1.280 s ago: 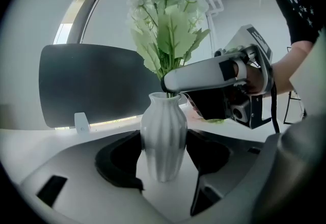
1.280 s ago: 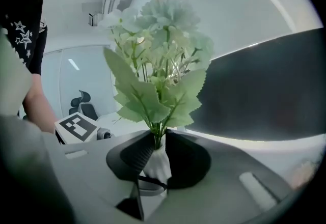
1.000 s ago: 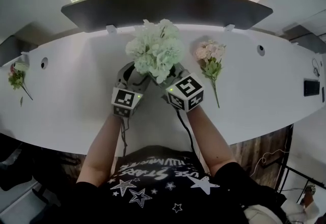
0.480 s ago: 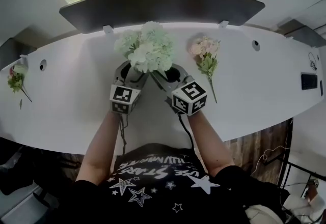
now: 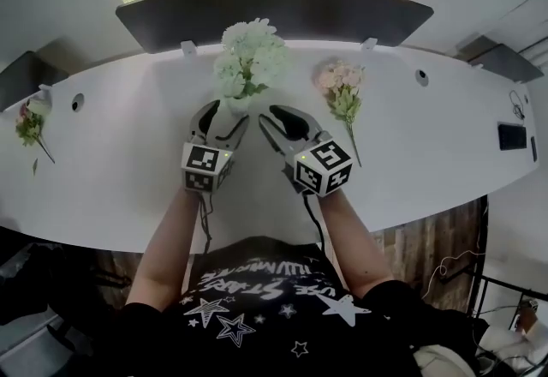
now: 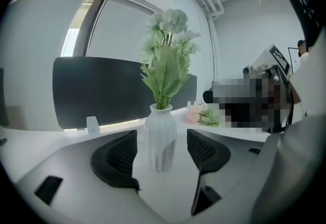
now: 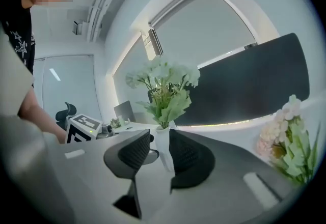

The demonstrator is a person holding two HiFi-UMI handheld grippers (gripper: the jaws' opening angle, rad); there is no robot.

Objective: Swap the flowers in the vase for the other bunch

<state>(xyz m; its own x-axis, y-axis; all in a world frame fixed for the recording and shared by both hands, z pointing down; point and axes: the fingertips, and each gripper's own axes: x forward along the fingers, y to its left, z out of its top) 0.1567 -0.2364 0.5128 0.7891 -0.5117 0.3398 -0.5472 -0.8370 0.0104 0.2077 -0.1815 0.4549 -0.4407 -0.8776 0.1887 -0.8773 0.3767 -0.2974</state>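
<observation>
A vase [image 6: 160,136] of pale green flowers [image 5: 250,58] stands upright on the white counter [image 5: 128,152], with the pink bunch [image 5: 341,91] lying to its right.
The left hand-held gripper [image 5: 223,120] and right hand-held gripper [image 5: 271,116] sit near the vase on the person's side, both with jaws apart, gripping nothing.

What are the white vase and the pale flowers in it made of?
The vase looks like glazed ceramic, possibly plastic: plain white, ribbed, with a soft sheen. The flowers are probably artificial, fabric and plastic: their leaves look flat, stiff and evenly coloured. Looks alone can't settle either.
</observation>
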